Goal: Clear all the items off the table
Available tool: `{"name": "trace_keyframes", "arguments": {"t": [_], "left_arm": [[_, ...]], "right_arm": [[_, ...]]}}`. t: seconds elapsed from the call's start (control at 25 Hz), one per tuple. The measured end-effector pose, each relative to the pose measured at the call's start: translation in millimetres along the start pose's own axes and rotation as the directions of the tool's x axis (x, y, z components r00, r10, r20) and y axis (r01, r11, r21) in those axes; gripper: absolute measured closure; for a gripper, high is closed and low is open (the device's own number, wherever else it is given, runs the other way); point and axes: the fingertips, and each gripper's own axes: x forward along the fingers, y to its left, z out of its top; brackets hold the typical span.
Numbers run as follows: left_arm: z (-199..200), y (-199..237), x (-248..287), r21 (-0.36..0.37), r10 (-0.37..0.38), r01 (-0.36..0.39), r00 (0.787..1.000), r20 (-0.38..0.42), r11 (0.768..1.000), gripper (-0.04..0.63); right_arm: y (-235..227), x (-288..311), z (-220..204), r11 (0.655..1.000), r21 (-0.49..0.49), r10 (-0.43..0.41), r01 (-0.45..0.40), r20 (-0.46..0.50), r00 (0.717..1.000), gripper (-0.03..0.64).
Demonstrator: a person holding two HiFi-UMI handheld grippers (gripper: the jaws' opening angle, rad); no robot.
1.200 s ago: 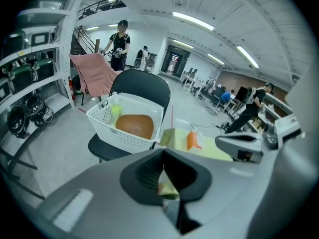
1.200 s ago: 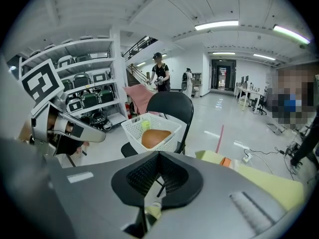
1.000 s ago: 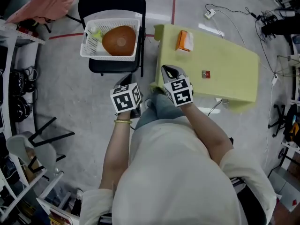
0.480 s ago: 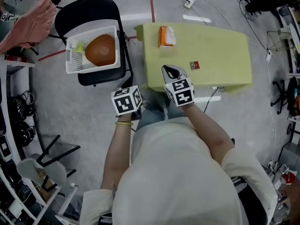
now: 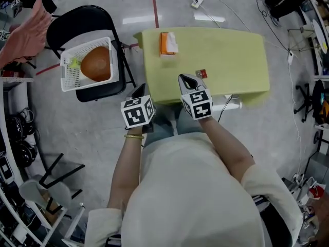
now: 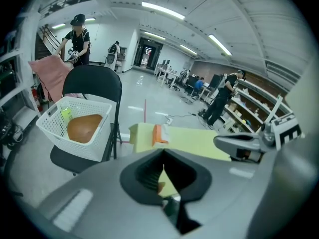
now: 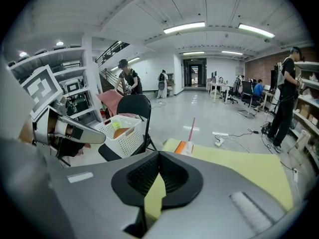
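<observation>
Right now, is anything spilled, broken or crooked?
Nothing stands out. The orange box and a small red thing lie on the table, and the basket sits on the chair. Nothing is spilled.

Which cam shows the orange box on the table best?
Head view: the orange box shows whole from above, near the far left corner of the yellow-green table. Left gripper view shows it small, side-on. Right gripper view shows only its upper part above the body of the right hand-held gripper.
</observation>
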Motion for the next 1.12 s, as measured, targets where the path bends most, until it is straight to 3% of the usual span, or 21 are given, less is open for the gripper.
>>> {"name": "trace_keyframes", "arguments": {"t": [0.68, 1.12], "left_arm": [[-9.0, -80.9, 69.1, 0.011, 0.001, 0.000, 0.999, -0.054, 1.000, 0.586], [-35.5, -100.0, 118.3, -0.033, 0.033, -0.036, 0.995, -0.092, 0.999, 0.586]], "right_arm": [[-113.5, -4.0, -43.7, 0.998, 0.052, -0.034, 0.037, -0.060, 0.998, 0.617], [-164.5, 19.8, -100.7, 0.998, 0.057, -0.025, 0.034, -0.157, 0.987, 0.617]]}}
